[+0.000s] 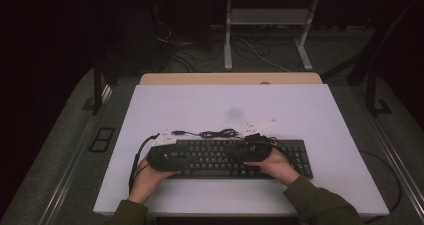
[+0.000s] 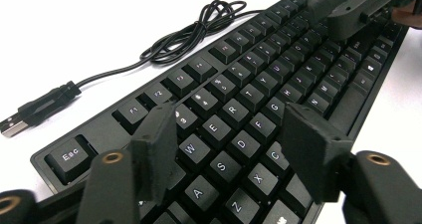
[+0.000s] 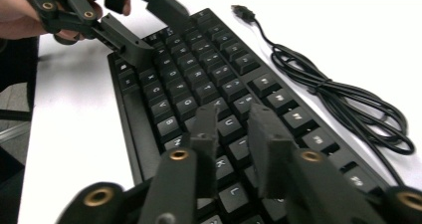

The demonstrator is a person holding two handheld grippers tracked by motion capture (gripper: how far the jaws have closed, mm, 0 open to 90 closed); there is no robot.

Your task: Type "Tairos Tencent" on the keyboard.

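Two grippers are hovering over one black keyboard (image 1: 235, 158), which is lying flat on the white table (image 1: 210, 110) with its single cable (image 1: 217, 133) coiled just beyond its far edge, the plug unconnected. The left gripper (image 2: 234, 134) is standing with its jaws parted, the W-to-C keys lying between and just under the tips, nothing pinched. The right gripper (image 3: 239, 134) is holding its jaws close together, a narrow gap remaining, above the keys around U and K; whether a tip is pressing a key is hard to tell. Judging by this, the work is looking like key pressing in mid-course: the keyboard is sitting in place, nothing is being lifted, and the cable is remaining untouched beyond the jaws
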